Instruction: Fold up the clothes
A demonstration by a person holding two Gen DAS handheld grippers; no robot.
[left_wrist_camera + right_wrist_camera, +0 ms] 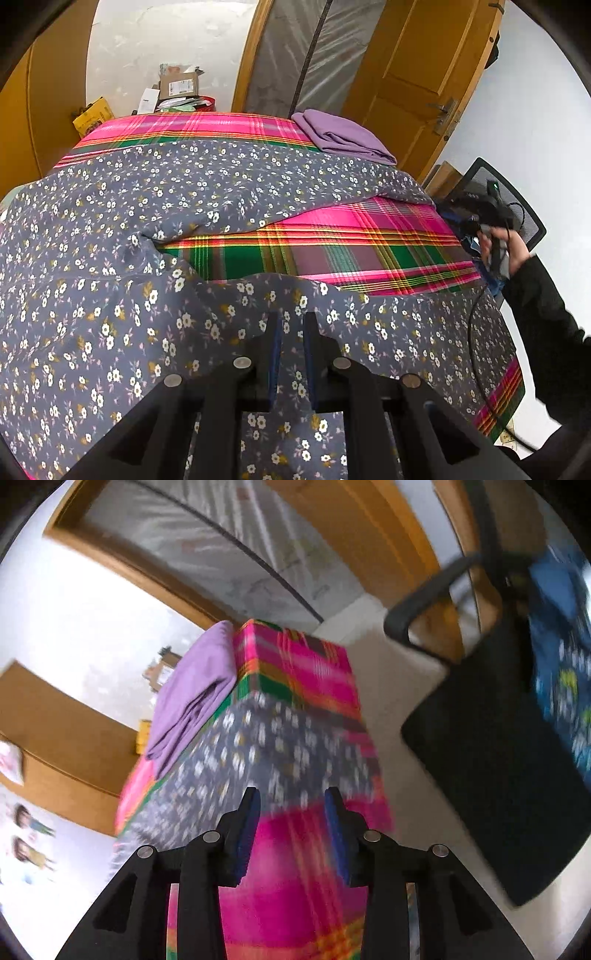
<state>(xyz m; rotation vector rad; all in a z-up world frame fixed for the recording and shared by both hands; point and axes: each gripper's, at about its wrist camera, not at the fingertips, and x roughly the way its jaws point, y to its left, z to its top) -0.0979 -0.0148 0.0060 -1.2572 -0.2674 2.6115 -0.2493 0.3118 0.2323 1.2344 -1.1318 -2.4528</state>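
Note:
A grey-blue floral cloth [184,192] lies rumpled across a table under a pink and green plaid cover [369,236]. Its near edge is folded up over the plaid. My left gripper [293,325] is shut on the floral cloth at that near edge, and fabric shows in the narrow gap between the fingers. A folded purple cloth [343,136] rests at the far right corner. In the blurred right wrist view, my right gripper [293,805] stands open and holds nothing, off the table's end, with the floral cloth [280,746] and purple cloth [195,694] ahead.
A black office chair [498,775] stands right of the table with a blue patterned cloth [561,664] on it. A person's hand in a black sleeve [517,254] is at the table's right end. Cardboard boxes [177,88] sit behind the table, and a wooden door [424,74] is at the back right.

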